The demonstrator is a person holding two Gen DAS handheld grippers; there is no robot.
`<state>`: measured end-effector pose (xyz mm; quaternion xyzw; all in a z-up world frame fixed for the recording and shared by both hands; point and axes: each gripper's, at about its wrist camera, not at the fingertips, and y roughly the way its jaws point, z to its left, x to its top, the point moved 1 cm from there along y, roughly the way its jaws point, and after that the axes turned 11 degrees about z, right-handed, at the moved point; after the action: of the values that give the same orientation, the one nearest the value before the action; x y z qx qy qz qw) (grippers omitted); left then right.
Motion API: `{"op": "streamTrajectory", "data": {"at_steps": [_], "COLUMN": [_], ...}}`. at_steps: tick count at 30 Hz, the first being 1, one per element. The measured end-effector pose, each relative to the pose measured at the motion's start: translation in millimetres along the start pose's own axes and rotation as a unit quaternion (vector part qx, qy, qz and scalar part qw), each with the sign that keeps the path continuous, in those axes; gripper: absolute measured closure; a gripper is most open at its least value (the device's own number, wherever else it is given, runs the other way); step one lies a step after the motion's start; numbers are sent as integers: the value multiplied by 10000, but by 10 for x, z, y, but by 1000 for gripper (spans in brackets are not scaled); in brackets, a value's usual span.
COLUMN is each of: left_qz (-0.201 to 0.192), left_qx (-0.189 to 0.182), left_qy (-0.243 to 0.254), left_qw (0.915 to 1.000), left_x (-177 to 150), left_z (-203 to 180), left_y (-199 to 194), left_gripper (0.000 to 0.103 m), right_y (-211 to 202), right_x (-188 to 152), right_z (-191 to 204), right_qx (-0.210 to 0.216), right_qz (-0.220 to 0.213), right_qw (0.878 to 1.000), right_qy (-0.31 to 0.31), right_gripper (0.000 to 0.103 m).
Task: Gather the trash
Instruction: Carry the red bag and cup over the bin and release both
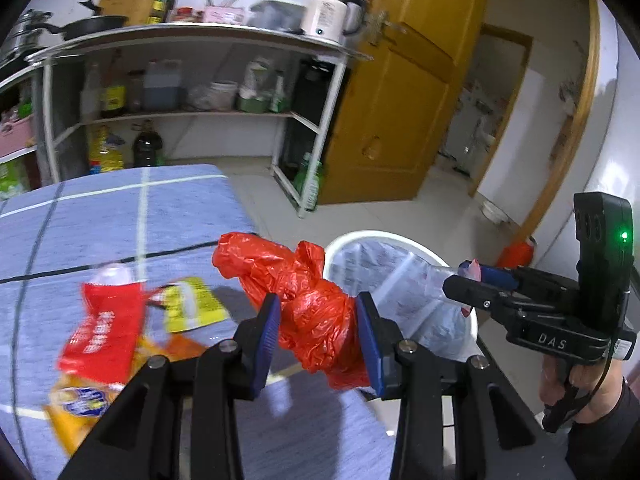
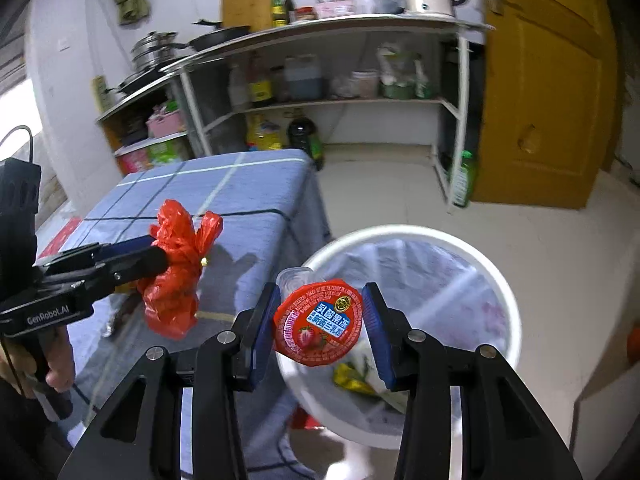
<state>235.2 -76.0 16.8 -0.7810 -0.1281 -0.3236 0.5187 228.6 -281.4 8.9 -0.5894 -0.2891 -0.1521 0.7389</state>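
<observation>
Above the lined bin (image 2: 416, 240) at twelve o'clock, my right gripper (image 2: 318, 324) pinches the light, stiff jelly cup (image 2: 318, 322) by its rim, while my left gripper (image 1: 316, 318) squeezes the soft red bag (image 1: 308, 300) mid-bundle.

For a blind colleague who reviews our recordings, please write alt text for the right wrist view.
The right gripper holds a small jelly cup with a red strawberry lid above a white trash bin that already contains wrappers. To the left, the left gripper holds a crumpled red plastic bag over a table with a blue checked cloth.
</observation>
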Motion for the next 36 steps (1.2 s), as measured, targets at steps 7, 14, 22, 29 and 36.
{"op": "streamTrajectory", "data": {"at_steps": [7, 14, 22, 29, 36], "left_qz": [320, 607, 722, 641, 336], "left_qx": [-230, -316, -321, -338, -281], "left_qy": [248, 391, 429, 382, 226], "left_qw": [9989, 9969, 9960, 9966, 9988], "left_x": [111, 112, 113, 135, 133], "left_z": [-368, -564, -612, -590, -486], "left_y": [447, 781, 882, 826, 513], "left_gripper": [63, 62, 60, 55, 55], "right_y": [24, 180, 235, 218, -17], "right_x": [-137, -230, -242, -231, -160], "right_z": [-361, -593, -651, -646, -489], "right_qx": [-149, -267, -382, -383, -314], "right_qz": [123, 403, 450, 414, 39], "right_qw": [9993, 9972, 9963, 9959, 9976], "right_qy": [329, 563, 632, 702, 619], "right_gripper": [60, 59, 55, 52, 52]}}
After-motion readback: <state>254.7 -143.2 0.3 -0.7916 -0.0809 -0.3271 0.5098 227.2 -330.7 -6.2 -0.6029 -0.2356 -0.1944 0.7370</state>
